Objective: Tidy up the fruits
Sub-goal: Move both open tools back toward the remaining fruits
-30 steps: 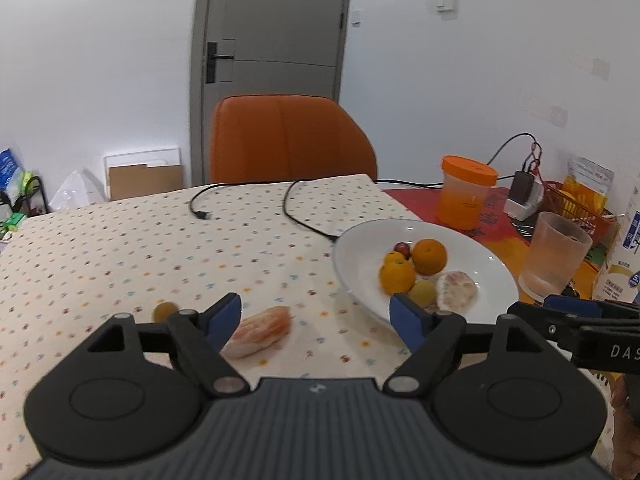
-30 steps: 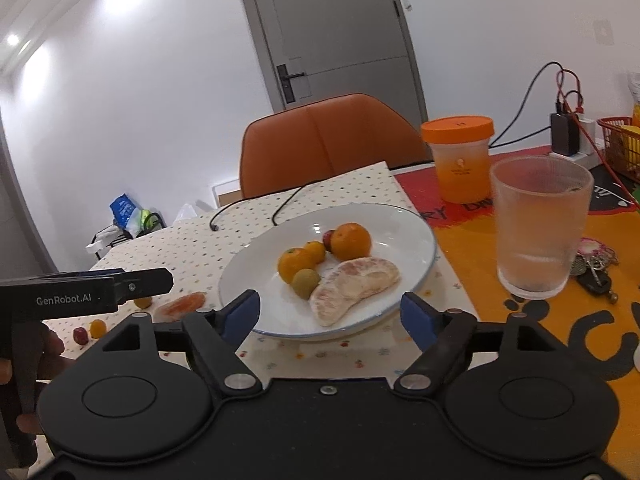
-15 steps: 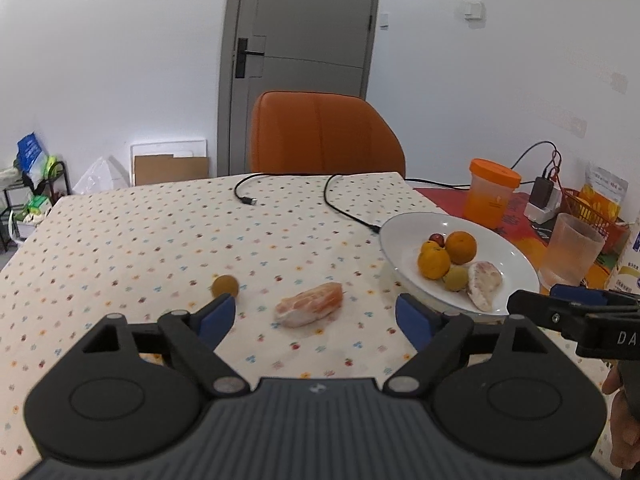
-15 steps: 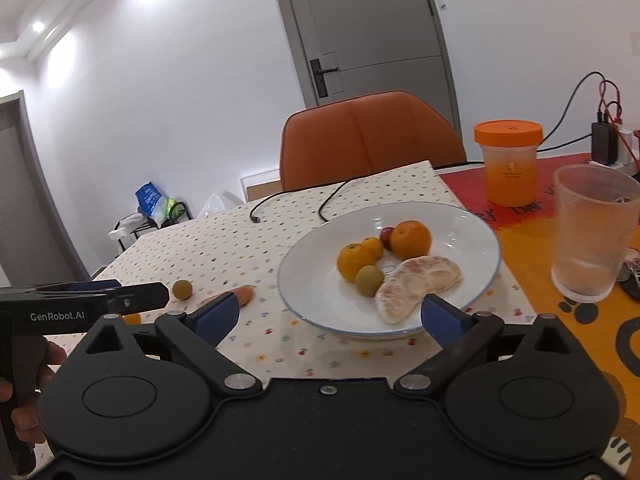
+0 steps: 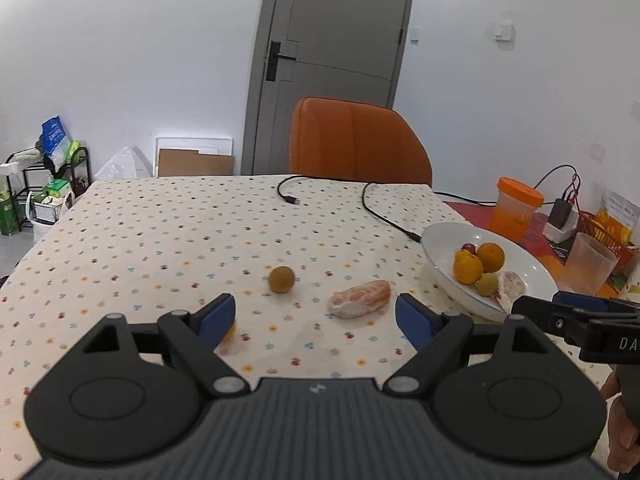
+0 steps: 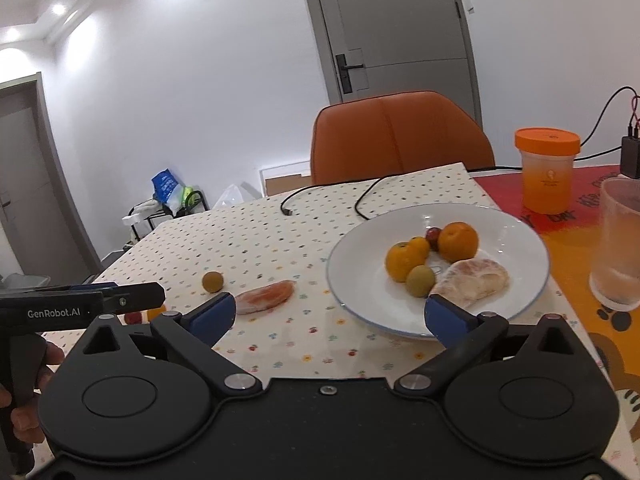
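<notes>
Both grippers empty: left gripper (image 5: 316,312) spread wide, right gripper (image 6: 328,314) opening; bare tablecloth (image 5: 160,240) fills left frame, plate (image 5: 440,240) right edge.

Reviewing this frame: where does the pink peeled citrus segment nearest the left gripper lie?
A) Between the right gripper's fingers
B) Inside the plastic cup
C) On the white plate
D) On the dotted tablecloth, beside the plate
D: the pink peeled segment lies on the dotted tablecloth, apart from the white plate, ahead of the left gripper, with nothing gripping it.
</notes>
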